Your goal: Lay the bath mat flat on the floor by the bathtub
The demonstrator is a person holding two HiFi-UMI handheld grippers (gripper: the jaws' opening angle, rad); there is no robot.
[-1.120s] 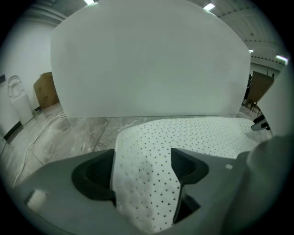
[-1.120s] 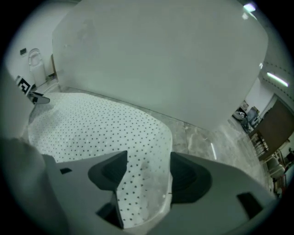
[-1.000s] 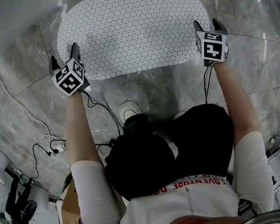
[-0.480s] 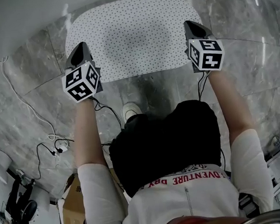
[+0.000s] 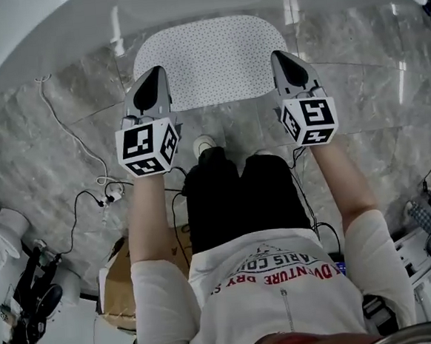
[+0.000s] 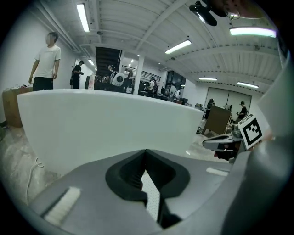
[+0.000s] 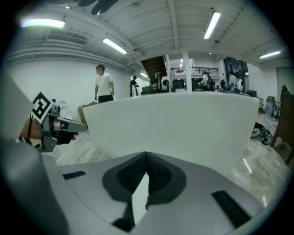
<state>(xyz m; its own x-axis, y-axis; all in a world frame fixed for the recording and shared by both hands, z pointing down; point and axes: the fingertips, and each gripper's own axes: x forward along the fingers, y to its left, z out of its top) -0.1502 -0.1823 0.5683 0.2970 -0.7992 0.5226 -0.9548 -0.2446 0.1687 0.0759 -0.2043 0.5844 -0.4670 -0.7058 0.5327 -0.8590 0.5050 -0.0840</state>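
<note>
Nearest, the person's shoe (image 5: 203, 143) stood on the marble floor (image 5: 50, 143). Ahead of it, the left tool (image 5: 152, 80) and the right tool (image 5: 281, 60) were each pressed together on nothing, pointing toward the bathtub (image 5: 56, 32). Beyond them, the bath mat (image 5: 208, 60) lay flat on the floor, its far edge just beside the white bathtub.

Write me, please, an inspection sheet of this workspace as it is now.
Surface: glossy grey marble floor.
Job's things: bath mat lies flat beside the white bathtub.
Clutter: cardboard box on the floor, at the left.
Grippers: left gripper and right gripper both shut, nothing between the jaws.
Cables: white cable and black cable on the floor, left side.
Surroundings: open hall; a bystander in a white shirt beyond the tub.
</note>
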